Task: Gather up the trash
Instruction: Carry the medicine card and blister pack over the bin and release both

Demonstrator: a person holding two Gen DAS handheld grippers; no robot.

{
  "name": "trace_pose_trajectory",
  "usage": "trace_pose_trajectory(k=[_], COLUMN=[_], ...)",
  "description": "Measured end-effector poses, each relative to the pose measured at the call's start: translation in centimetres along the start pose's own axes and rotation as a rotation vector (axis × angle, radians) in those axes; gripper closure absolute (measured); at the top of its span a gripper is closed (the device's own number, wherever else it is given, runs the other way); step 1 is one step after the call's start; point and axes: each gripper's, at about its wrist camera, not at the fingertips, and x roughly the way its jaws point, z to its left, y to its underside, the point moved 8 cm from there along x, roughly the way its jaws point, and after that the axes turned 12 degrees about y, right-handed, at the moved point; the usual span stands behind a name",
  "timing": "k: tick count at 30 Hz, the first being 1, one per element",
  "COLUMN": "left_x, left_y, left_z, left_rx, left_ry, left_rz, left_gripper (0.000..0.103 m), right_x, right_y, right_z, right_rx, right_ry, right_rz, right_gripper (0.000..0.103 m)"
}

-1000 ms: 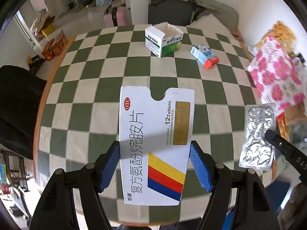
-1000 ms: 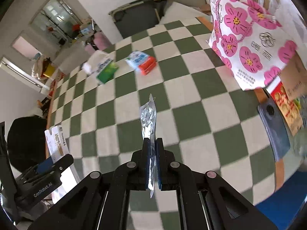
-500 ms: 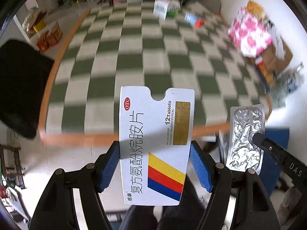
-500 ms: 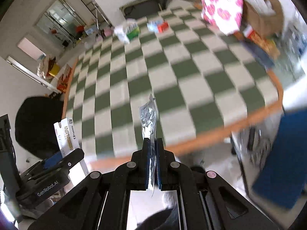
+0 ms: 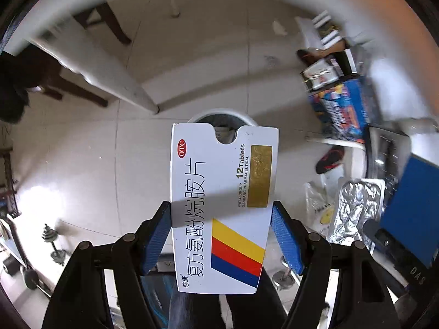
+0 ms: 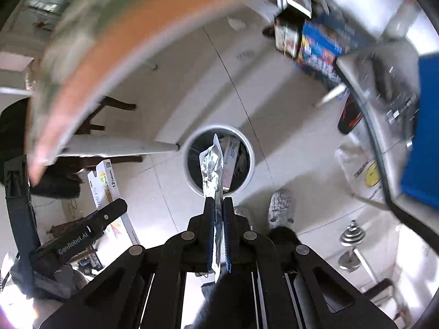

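So both tongs are loaded. Left gripper [image 5: 222,235] is clamped on the edges of a flat white medicine box [image 5: 223,205], blue pads pressing its two sides, box pointing to 12 o'clock. Right gripper [image 6: 218,230] is pinched narrow on a crinkled foil blister pack [image 6: 211,168], held edge-on. Round white-rimmed trash bin [image 6: 251,156] sits on the tiled floor right behind the foil, with some packaging already inside. Dumbbell [image 6: 352,237] at about 4 o'clock.

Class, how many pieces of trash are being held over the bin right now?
2: a pill box in the left gripper, a foil blister pack in the right gripper. The bin already holds more, partly hidden.
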Motion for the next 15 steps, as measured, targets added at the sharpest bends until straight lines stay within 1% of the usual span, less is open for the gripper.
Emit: trace_pose_trajectory(k=[2, 5, 6, 7, 8, 9, 10, 11, 12, 14, 15], left_x=[4.0, 8.8, 10.0, 11.2, 12.3, 13.0, 13.6, 13.9, 14.1, 13.9, 13.6], left_y=[-1.2, -2.6, -3.0, -3.4, -3.7, -3.7, -3.8, -3.9, -3.8, -3.6, -3.5], left_z=[1.3, 3.0, 3.4, 3.9, 4.6, 5.1, 5.6, 6.1, 6.6, 7.4, 7.7], left_rx=[-0.026, -0.058, -0.064, -0.071, -0.083, -0.091, -0.097, -0.099, -0.098, -0.088, -0.082], left_ry=[0.014, 0.04, 0.046, 0.051, 0.046, 0.044, 0.039, 0.029, 0.013, -0.017, -0.032], left_rz=[0.025, 0.043, 0.046, 0.049, 0.051, 0.055, 0.058, 0.058, 0.055, 0.041, 0.031], left_gripper=[0.033, 0.033, 0.028, 0.023, 0.012, 0.003, 0.0, 0.0, 0.0, 0.0, 0.0], right_x=[5.3, 11.3, 14.1, 15.7, 17.3, 19.6, 21.0, 22.8, 23.9, 26.6, 27.3], right_y=[-0.7, -1.8, -2.2, -2.6, -2.9, -3.2, -3.6, -3.7, -3.9, -3.7, -3.6], right_z=[-0.4, -0.5, -0.3, -0.1, 0.2, 0.7, 1.0, 1.4, 1.8, 2.3, 2.5], right_rx=[0.011, 0.021, 0.018, 0.019, 0.013, -0.009, -0.014, -0.021, -0.031, -0.063, -0.076], right_ry=[0.009, 0.012, 0.009, 0.007, 0.003, -0.002, 0.0, -0.009, -0.016, -0.004, 0.002], right_rz=[0.015, 0.03, 0.039, 0.043, 0.046, 0.057, 0.062, 0.069, 0.081, 0.111, 0.117], right_gripper=[0.097, 0.097, 0.097, 0.097, 0.097, 0.097, 0.096, 0.096, 0.094, 0.07, 0.049])
